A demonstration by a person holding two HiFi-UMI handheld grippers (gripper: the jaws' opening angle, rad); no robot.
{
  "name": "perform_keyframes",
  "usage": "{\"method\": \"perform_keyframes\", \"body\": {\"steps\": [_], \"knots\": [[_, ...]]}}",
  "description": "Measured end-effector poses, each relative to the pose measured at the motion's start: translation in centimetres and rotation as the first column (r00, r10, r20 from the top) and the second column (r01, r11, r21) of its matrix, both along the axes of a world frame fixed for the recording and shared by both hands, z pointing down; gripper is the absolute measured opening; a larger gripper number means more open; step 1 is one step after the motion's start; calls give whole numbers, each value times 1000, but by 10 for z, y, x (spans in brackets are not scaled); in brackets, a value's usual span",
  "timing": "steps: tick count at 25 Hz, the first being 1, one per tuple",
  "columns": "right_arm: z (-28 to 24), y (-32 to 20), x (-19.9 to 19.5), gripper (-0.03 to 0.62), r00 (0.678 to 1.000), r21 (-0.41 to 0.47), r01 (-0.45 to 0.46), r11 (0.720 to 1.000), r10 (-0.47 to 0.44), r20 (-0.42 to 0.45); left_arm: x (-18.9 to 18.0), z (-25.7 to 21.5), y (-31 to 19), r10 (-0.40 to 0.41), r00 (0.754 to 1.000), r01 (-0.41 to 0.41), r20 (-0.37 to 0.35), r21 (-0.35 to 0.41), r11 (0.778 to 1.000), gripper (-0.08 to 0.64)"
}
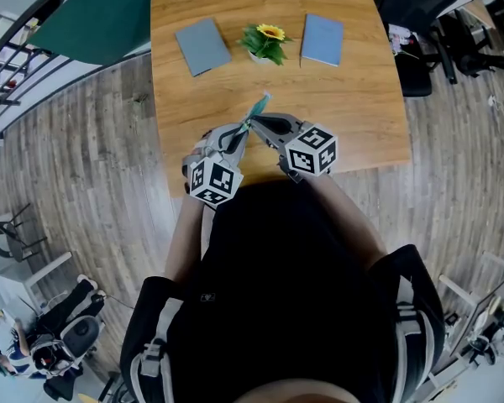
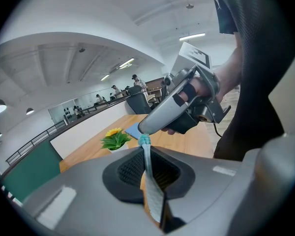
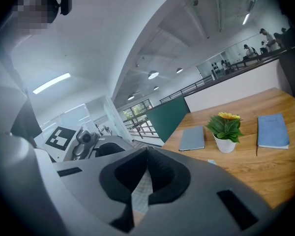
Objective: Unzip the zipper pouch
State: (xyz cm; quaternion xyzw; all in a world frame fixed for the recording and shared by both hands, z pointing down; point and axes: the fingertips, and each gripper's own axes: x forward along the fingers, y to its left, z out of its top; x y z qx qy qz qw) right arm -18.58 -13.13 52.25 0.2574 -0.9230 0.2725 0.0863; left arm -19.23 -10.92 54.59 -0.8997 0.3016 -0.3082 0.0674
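The zipper pouch [image 1: 259,107] is a thin, pale checked pouch with a teal end, held up off the wooden table [image 1: 361,99] in front of the person. My left gripper [image 1: 244,131] is shut on its edge. In the left gripper view the pouch [image 2: 151,186] runs edge-on between the closed jaws of that gripper [image 2: 147,154], its teal tip poking out beyond them. My right gripper [image 1: 257,122] meets it from the other side, also shut. In the right gripper view, checked fabric [image 3: 140,193] is pinched between the pads of that gripper [image 3: 147,154]. Whether the zipper is open I cannot see.
At the table's far side, a small potted sunflower [image 1: 265,42] stands between two grey-blue notebooks [image 1: 203,45] [image 1: 322,39]. The table's near edge is just below the grippers. A green panel [image 1: 101,15] and black chairs [image 1: 420,23] flank the table.
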Motion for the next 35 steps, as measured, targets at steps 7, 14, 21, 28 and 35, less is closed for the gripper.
{"method": "perform_keyframes", "body": {"steps": [7, 14, 21, 28, 35], "knots": [[1, -7, 7, 6, 997, -41, -71, 997, 71, 12, 4, -3, -3, 3, 1000, -3, 3, 16, 1000, 17], [0, -19, 45, 5, 991, -83, -121, 989, 125, 49, 17, -19, -5, 6, 997, -5, -82, 14, 1000, 14], [1, -21, 75, 5, 988, -83, -136, 987, 141, 56, 48, -19, -7, 30, 998, -30, -52, 11, 999, 14], [-2, -29, 107, 5, 987, -80, -144, 986, 148, 56, 79, -26, -11, 28, 999, -28, -40, 12, 1000, 14], [-4, -36, 132, 5, 990, -83, -116, 990, 121, 65, 103, -32, -14, 1, 1000, 0, -31, 9, 1000, 14]]}}
